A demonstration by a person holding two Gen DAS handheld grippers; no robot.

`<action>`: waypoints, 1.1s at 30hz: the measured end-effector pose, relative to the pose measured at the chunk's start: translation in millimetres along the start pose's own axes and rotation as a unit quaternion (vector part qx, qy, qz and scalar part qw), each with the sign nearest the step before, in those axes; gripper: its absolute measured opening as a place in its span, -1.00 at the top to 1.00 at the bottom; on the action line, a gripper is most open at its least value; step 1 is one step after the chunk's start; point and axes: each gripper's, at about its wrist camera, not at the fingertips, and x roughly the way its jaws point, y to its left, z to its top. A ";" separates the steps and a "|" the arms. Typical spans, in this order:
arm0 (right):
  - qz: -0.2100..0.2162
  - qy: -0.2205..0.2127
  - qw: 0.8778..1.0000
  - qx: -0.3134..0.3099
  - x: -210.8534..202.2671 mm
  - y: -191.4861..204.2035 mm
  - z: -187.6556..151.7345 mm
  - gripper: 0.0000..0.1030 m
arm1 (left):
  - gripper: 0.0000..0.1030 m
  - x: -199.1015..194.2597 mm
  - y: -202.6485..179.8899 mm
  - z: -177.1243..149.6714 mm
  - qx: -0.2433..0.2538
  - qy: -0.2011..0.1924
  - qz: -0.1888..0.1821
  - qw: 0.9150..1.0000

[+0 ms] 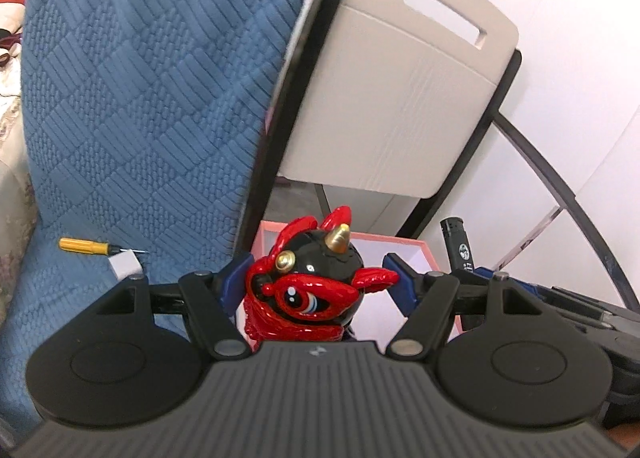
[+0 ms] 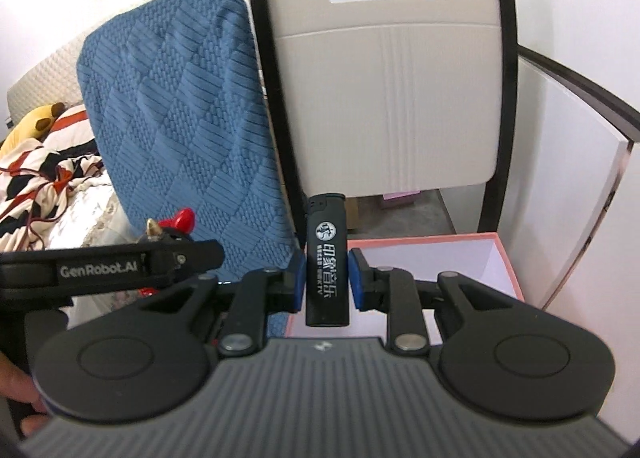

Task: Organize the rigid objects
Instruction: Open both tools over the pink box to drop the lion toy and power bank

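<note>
My left gripper (image 1: 316,278) is clamping a figurine (image 1: 312,286); my right gripper (image 2: 326,280) is pinching an upright lighter (image 2: 326,262), box (image 2: 502,258) beyond

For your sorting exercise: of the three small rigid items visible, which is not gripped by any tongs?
The yellow-handled screwdriver, lying loose on the blue quilted cover. The red-and-black figurine and black lighter are each clamped.

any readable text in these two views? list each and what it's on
"GenRobot.AI": white print on the side of the left gripper.
"印象音乐": large white characters on the black plastic lighter clamped in the right gripper, below a round white logo.
Smaller line beside them: ends in "KTV", rest too small.
</note>
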 end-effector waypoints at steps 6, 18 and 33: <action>-0.006 0.018 1.000 0.010 8.9 -27.2 -17.2 0.50 | -0.46 31.1 -19.0 -16.3 0.013 0.027 -0.001 1.000; -0.025 0.101 0.993 0.052 50.8 -88.7 -79.2 0.50 | -0.46 104.0 -36.3 -66.2 0.022 0.108 -0.001 0.994; -0.014 0.166 0.983 0.076 98.9 -121.9 -123.4 0.50 | -0.46 154.9 -41.5 -95.1 0.029 0.161 0.012 0.986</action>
